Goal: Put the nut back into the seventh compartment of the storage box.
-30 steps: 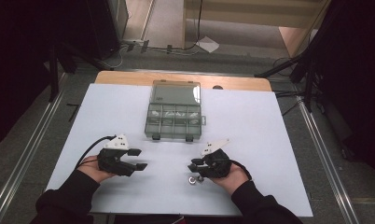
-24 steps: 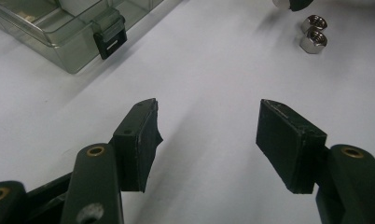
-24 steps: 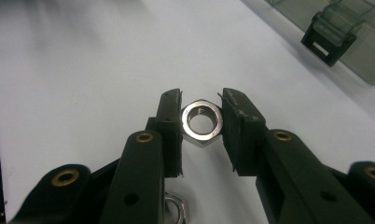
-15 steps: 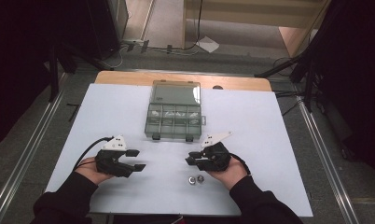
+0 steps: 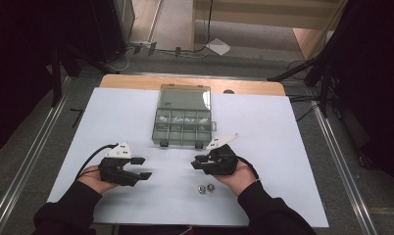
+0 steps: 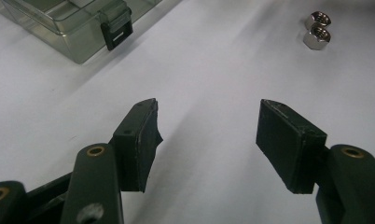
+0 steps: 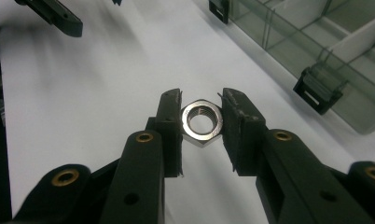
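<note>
The white table (image 5: pixel 283 147) takes most of the scene, with a wooden edge at its far side. In the middle of it, toward the far side, stands a clear plastic organizer box (image 5: pixel 183 122); its lid is folded back and its small compartments are open to above. Two black latches hang on its near wall.

Nearer to the person, two hands come from the bottom edge in dark sleeves. The right gripper (image 5: pixel 199 161) is just in front of the right near corner of the box, and its jaws point toward the left. In the right gripper view the two pads are pressed on the flat sides of a steel hex nut (image 7: pixel 202 122), so the nut is pinched between them and is lifted above the white surface, with its threaded hole looking at the camera. One latch of the box is near, at the right of that view.

The left gripper (image 5: pixel 142 168) is well apart from the right one, on the left side of the table, and points to the right. Its jaws are spread wide, with only bare table between the pads, and they touch nothing.

Two more loose nuts (image 5: pixel 205 188) lie on the table side by side, touching, just beside the right hand and near its palm. Nothing stands between the held nut and the box.
</note>
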The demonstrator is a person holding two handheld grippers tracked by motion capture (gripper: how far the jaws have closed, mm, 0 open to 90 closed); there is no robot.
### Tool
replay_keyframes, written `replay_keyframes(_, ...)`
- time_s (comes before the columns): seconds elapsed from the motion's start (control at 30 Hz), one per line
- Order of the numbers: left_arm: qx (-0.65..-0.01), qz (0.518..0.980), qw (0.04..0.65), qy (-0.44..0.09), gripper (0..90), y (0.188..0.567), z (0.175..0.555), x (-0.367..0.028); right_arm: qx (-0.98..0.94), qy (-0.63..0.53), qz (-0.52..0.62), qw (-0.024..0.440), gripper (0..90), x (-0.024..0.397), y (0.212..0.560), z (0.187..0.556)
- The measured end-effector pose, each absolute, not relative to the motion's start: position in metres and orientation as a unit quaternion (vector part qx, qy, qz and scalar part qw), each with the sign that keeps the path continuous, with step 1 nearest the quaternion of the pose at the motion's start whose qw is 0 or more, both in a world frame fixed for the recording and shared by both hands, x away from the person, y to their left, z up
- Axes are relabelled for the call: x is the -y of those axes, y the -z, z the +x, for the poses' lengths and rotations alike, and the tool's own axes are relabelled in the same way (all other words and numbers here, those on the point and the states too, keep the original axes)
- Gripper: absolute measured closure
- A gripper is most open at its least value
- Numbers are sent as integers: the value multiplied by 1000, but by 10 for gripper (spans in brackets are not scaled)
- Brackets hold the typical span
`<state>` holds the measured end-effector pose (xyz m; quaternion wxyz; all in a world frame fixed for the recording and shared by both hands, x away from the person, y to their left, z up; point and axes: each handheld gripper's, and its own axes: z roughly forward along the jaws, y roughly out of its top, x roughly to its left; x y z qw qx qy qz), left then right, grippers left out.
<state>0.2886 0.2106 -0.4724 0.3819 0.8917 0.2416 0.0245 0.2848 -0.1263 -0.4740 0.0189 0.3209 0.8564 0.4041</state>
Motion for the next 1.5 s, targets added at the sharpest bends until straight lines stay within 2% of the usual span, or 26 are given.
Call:
replay_keyframes(0.43,-239,890,388,-23,384,474,289,-210,-857,-408,314,33,711,118,468,292)
replay_keyframes(0.47,-236,892,386,-14,228,474,290,-210,-857,-407,315,34,711,117,467,293)
replay_keyframes(0.5,-235,894,382,-9,197,474,291,-210,-857,-407,315,36,710,117,467,293)
replay_keyframes(1.0,-234,899,369,-11,197,473,291,-210,-852,-410,323,43,711,116,460,306)
replay_keyframes(1.5,-228,896,381,-18,197,475,289,-208,-852,-402,331,46,711,111,461,317)
